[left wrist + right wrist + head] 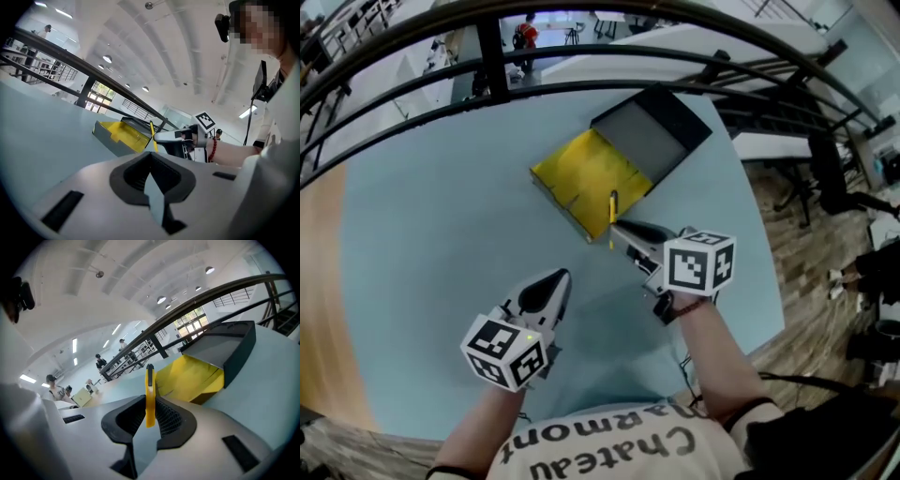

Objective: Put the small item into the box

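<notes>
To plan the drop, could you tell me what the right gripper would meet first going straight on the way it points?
Probably the near edge of the open yellow box, touched first by the yellow strip the gripper holds; depth is unclear.

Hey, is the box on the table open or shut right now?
Open. In the head view the box shows its yellow inside, and its grey lid is swung back away from it.

We work under bright, even light from round ceiling lamps (pixel 107 59) and long strip lights (pixel 75 345); the windows (pixel 190 319) glow white, overexposed. Shadows on the table (pixel 422 281) are soft and faint. Every view bulges, bending the railings (pixel 581 80), and darkens to black at the corners.
</notes>
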Demonstrator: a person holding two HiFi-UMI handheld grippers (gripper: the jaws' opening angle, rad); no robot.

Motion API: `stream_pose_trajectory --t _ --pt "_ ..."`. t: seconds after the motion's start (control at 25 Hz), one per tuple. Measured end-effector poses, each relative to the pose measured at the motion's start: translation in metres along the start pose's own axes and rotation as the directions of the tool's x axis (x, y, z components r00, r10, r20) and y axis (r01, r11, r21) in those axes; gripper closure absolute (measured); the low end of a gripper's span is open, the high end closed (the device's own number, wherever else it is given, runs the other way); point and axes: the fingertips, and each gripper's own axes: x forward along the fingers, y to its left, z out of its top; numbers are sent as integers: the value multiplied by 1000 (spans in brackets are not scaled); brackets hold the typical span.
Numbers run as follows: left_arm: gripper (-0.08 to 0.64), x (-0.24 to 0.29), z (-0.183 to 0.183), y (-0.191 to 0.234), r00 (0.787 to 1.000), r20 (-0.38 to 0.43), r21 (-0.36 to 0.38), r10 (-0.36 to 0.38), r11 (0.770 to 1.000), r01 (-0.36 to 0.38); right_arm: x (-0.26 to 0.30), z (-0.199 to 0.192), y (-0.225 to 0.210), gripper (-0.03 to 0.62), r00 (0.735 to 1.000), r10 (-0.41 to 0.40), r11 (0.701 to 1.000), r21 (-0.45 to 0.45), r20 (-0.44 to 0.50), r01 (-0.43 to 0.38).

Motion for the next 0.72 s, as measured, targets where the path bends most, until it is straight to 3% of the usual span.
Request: stream_pose_trajectory --t 0.2,0.4,0.6,0.72 --pt "557 -5 5 18 1000 7 29 -11 1000 11 22 23 -21 509 996 -90 994 -61 -22 89" --pt "557 -27 -4 43 1000 9 3 23 1000 -23 53 28 -29 509 990 -119 989 -99 -80 111" --pt "557 -45 -6 59 999 5 -20 44 999 -44 79 20 -44 509 955 -216 966 -190 -202 178" --pt "557 -50 -9 63 999 7 -31 51 998 -51 88 16 -55 509 921 -275 951 -220 -278 218"
